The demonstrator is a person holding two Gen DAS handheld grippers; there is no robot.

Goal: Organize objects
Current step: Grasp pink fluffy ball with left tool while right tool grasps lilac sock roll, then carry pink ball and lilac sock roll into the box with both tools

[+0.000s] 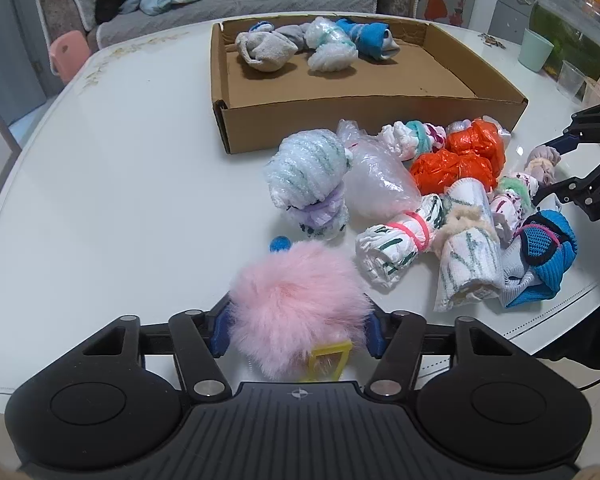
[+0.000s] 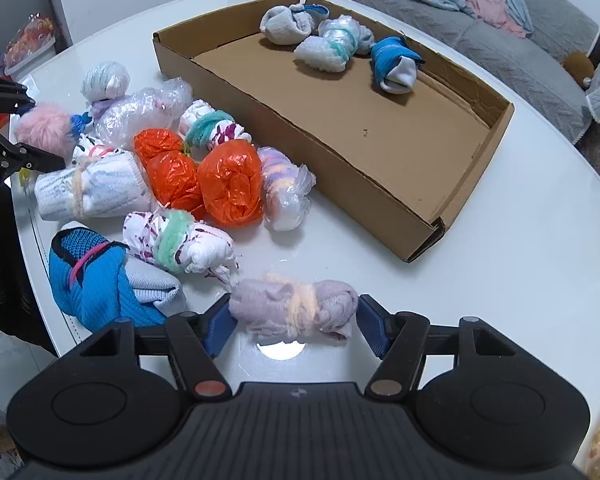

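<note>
Left wrist: left gripper [image 1: 296, 330] half-closed, pads squeezing pink fur pompom [image 1: 298, 312] on the white table [image 1: 120, 200], near the bundle pile, cardboard tray [image 1: 364, 118] beyond.
Right wrist: right gripper [image 2: 294, 324] half-closed, pads clamping lilac sock roll [image 2: 294, 312] on the table, beside the pile.

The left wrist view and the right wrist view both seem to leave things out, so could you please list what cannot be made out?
- Left wrist view: the yellow frame is mostly hidden under the pink pompom held in the left tongs.
- Left wrist view: the right tongs are cut off by the picture's right edge.
- Right wrist view: the left tongs are cut off by the left edge.
- Right wrist view: the underside of the lilac bundle cannot be seen.
</note>
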